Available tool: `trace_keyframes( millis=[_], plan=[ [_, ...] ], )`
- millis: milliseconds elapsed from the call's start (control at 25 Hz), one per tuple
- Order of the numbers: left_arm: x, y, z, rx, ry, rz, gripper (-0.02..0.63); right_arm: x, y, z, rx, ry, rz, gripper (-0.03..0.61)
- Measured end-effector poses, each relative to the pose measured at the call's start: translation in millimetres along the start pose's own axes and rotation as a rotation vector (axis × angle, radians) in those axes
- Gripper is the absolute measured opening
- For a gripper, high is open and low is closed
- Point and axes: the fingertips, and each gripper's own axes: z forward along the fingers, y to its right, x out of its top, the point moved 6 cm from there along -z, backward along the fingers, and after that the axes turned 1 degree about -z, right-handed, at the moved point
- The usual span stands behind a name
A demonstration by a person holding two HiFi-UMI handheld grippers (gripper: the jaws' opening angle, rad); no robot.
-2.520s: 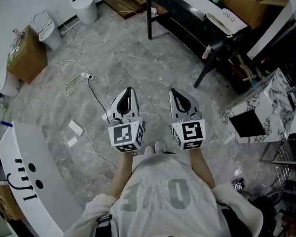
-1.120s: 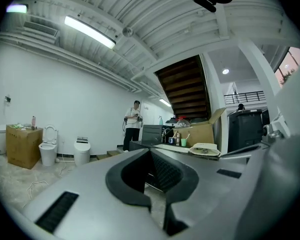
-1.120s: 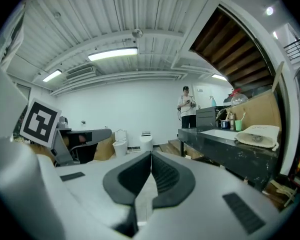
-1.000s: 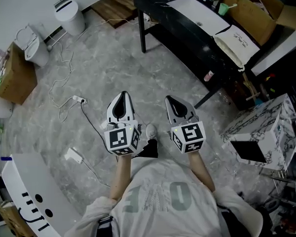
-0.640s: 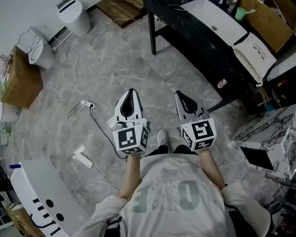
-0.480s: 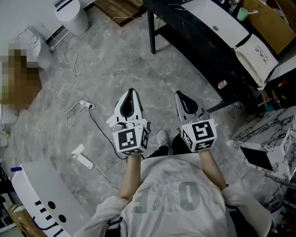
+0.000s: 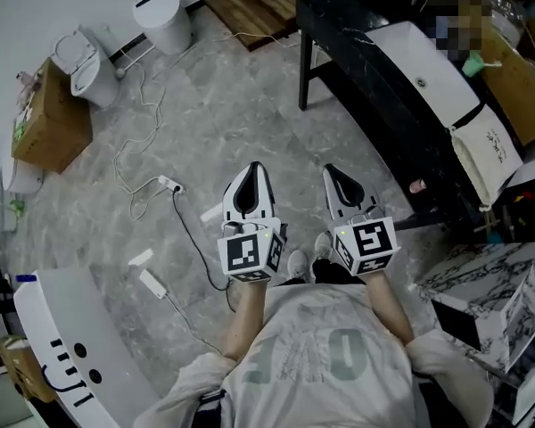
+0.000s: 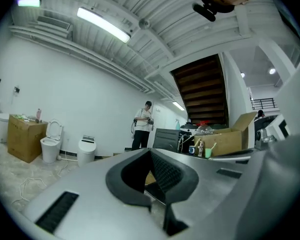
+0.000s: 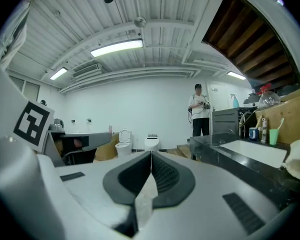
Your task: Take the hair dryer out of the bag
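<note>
1. The bag (image 7: 488, 154) lies flat on the black bench (image 7: 357, 78), printed face up. It is ahead and to the right of the right jaws, well apart from them.
2. Its long axis seems to follow the bench, running from upper left to lower right in the head view. Which end is the mouth I cannot tell, and the hair dryer cannot be made out.
3. The left gripper (image 7: 252, 169) has its jaws pressed together with nothing between them. In its own view (image 8: 150, 153) they point out over the room.
4. The right gripper (image 7: 333, 171) also has its jaws pressed together and empty (image 9: 151, 156). The bench edge runs just to their right.
5. Both grippers sit side by side over the marble floor (image 7: 205, 105). A power strip (image 7: 168, 184) lies to the left of the left jaws.
6. Compared with a second ago, the bag sits lower and further right in the head view, closer to level with the jaws. The bench leg (image 7: 304, 83) is nearer the right jaws. The jaws are closed as before, and the grippers keep the same spacing.
</note>
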Motion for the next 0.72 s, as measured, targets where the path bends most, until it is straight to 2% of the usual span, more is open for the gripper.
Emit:
trace_keyframes(
  millis=[200, 320, 520, 720],
  plan=[
    [15, 1, 21, 0.017, 0.024, 0.014, 0.028, 13, 15, 15, 0.01, 0.026, -0.002, 0.031],
    [13, 22, 48, -0.03, 0.02, -0.014, 0.028, 13, 42, 12, -0.029, 0.04, 0.039, 0.031],
    [10, 98, 105, -0.234, 0.028, 0.004, 0.028, 9, 111, -10, -0.192, 0.062, 0.053, 0.031],
    [3, 185, 154, -0.508, 0.018, 0.001, 0.028, 0, 180, -66, -0.507, 0.061, 0.058, 0.031]
  ],
)
